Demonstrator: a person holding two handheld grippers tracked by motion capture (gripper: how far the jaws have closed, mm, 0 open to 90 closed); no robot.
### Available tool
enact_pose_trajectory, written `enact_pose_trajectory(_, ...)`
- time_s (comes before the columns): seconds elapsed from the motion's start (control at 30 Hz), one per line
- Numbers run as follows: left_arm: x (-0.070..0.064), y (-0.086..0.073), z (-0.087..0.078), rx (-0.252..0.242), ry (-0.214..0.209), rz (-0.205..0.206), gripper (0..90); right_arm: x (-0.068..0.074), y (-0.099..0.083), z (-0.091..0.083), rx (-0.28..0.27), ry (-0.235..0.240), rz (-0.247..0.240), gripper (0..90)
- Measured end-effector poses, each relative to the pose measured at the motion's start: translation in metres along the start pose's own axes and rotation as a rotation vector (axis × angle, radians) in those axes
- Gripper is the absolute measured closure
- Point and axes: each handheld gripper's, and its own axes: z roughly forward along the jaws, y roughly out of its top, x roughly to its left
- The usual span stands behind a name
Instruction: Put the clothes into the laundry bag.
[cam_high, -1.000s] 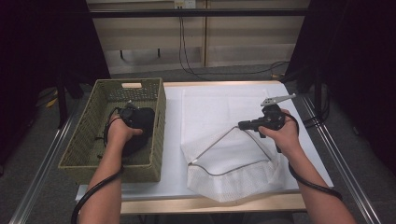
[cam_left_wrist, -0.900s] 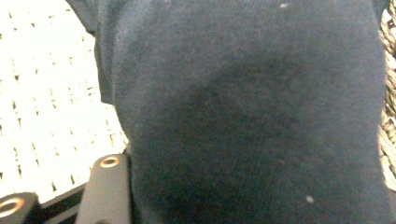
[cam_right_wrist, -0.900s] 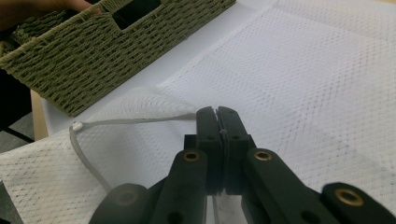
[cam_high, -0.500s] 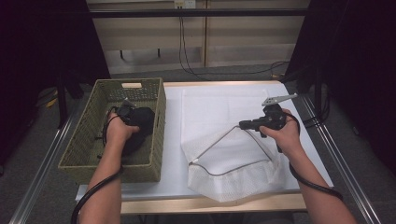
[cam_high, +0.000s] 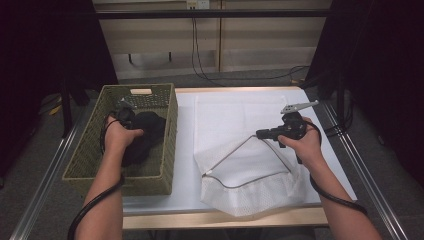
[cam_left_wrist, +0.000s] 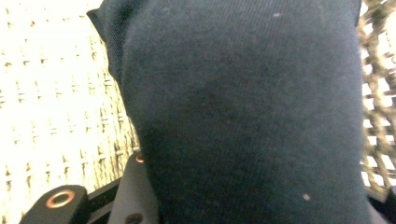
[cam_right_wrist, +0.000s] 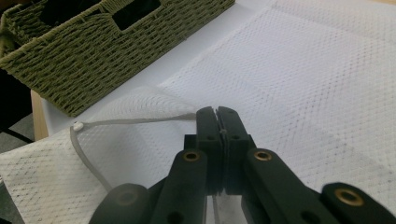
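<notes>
White table (cam_high: 185, 150) w/ dark surroundings, green wicker basket (cam_high: 167, 127) on its left side, white mesh bag (cam_high: 250, 150) spread flat on the right w/ its mouth lifted open. Left gripper (cam_high: 124, 114) is down inside the basket, clamped on a dark cloth (cam_high: 145, 132) that fills the left gripper view (cam_left_wrist: 243, 112) btwn its jaws. Right gripper (cam_high: 265, 133) is pinched tight on the bag's zip edge (cam_right_wrist: 140, 120), jaws closed together, holding the upper rim up off the lower layer, well apart from the basket.

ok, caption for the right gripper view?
Right gripper shut on white mesh bag's zippered edge, green wicker basket behind.
</notes>
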Motion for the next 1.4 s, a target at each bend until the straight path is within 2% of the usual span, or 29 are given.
enact_pose_trajectory(0.07, 0.000, 0.001, -0.005, -0.010, -0.007, -0.009, 60.3, 0.001, 0.000, 0.001, 0.000, 0.002, -0.002, 89.3)
enact_pose_trajectory(0.1, 0.000, 0.001, -0.010, -0.017, -0.025, -0.016, 60.3, 0.001, 0.000, 0.001, 0.000, 0.005, -0.007, 89.3)
enact_pose_trajectory(0.23, 0.000, 0.002, -0.018, -0.024, -0.051, -0.013, 60.3, 0.002, 0.000, 0.002, 0.009, 0.004, -0.009, 89.3)
enact_pose_trajectory(0.3, 0.000, 0.003, -0.023, -0.030, -0.052, -0.007, 60.3, 0.001, 0.000, 0.002, 0.009, 0.002, -0.003, 89.3)
enact_pose_trajectory(0.33, -0.001, 0.004, -0.026, -0.033, -0.055, -0.022, 60.3, 0.001, 0.000, 0.002, 0.010, 0.003, -0.002, 89.3)
enact_pose_trajectory(0.43, 0.000, 0.007, -0.036, -0.041, -0.062, -0.027, 60.3, 0.001, 0.000, 0.003, 0.009, 0.004, -0.005, 89.3)
enact_pose_trajectory(0.63, -0.002, 0.010, -0.047, -0.042, -0.077, -0.032, 60.4, 0.001, -0.001, 0.004, 0.015, 0.005, -0.005, 89.4)
enact_pose_trajectory(0.7, -0.003, 0.011, -0.052, -0.047, -0.096, -0.036, 60.4, 0.001, -0.001, 0.004, 0.015, 0.005, -0.003, 89.3)
enact_pose_trajectory(0.87, -0.008, 0.015, -0.064, -0.064, -0.085, -0.018, 60.5, 0.000, 0.000, 0.003, 0.011, -0.007, -0.003, 89.3)
enact_pose_trajectory(0.93, -0.010, 0.017, -0.069, -0.075, -0.094, -0.023, 60.5, -0.001, -0.001, 0.003, 0.012, -0.009, -0.002, 89.3)
enact_pose_trajectory(0.97, -0.011, 0.019, -0.073, -0.079, -0.097, -0.013, 60.5, -0.001, -0.001, 0.003, 0.013, -0.010, 0.002, 89.4)
enact_pose_trajectory(1.0, -0.013, 0.019, -0.075, -0.083, -0.105, -0.029, 60.5, -0.001, -0.001, 0.003, 0.013, -0.009, 0.003, 89.4)
enact_pose_trajectory(1.03, -0.013, 0.019, -0.075, -0.083, -0.105, -0.029, 60.5, -0.001, -0.001, 0.003, 0.012, -0.008, 0.002, 89.3)
enact_pose_trajectory(1.07, -0.015, 0.021, -0.078, -0.090, -0.110, -0.011, 60.5, -0.001, -0.001, 0.003, 0.012, -0.009, 0.002, 89.4)
enact_pose_trajectory(1.1, -0.015, 0.021, -0.078, -0.090, -0.110, -0.011, 60.5, -0.001, -0.001, 0.003, 0.012, -0.009, 0.002, 89.4)
enact_pose_trajectory(1.4, -0.029, 0.027, -0.090, -0.094, -0.176, 0.004, 60.5, -0.006, 0.000, 0.006, 0.031, -0.028, 0.029, 89.4)
